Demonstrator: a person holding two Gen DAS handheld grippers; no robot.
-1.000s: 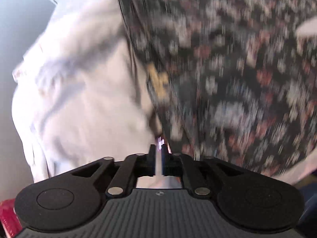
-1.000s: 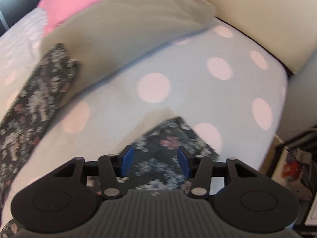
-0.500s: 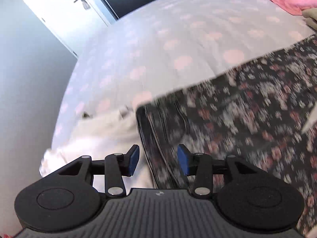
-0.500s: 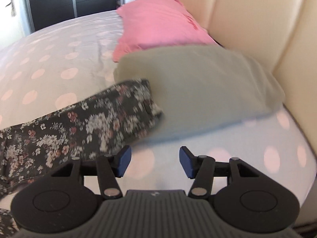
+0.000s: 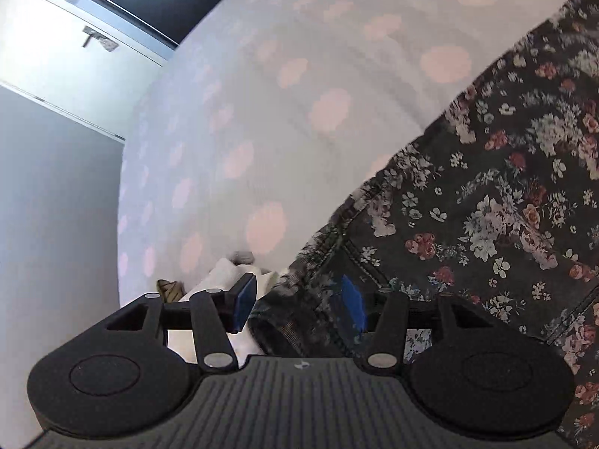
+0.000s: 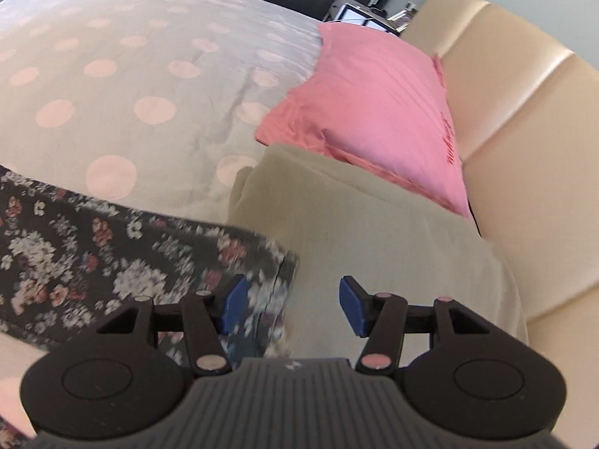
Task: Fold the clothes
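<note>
A dark floral garment [image 5: 486, 205] lies spread on the dotted bedspread [image 5: 280, 93]. Its seamed waist end bunches between the blue pads of my left gripper [image 5: 299, 301], which stands open over it. In the right wrist view the garment's other end [image 6: 131, 258] lies flat, its edge resting against a beige pillow [image 6: 374, 224]. My right gripper [image 6: 292, 305] is open above that edge, with cloth under its left pad and the pillow under its right.
A white garment [image 5: 221, 280] and a small striped item [image 5: 170, 288] lie at the bed's edge by the left gripper. A pink pillow [image 6: 374, 112] and a cream padded headboard [image 6: 524, 131] stand behind the beige pillow. A white door [image 5: 56, 37] is far left.
The left gripper was shut on the garment a second ago and has opened. Both grippers have moved over the garment, which now lies spread on the bed.
</note>
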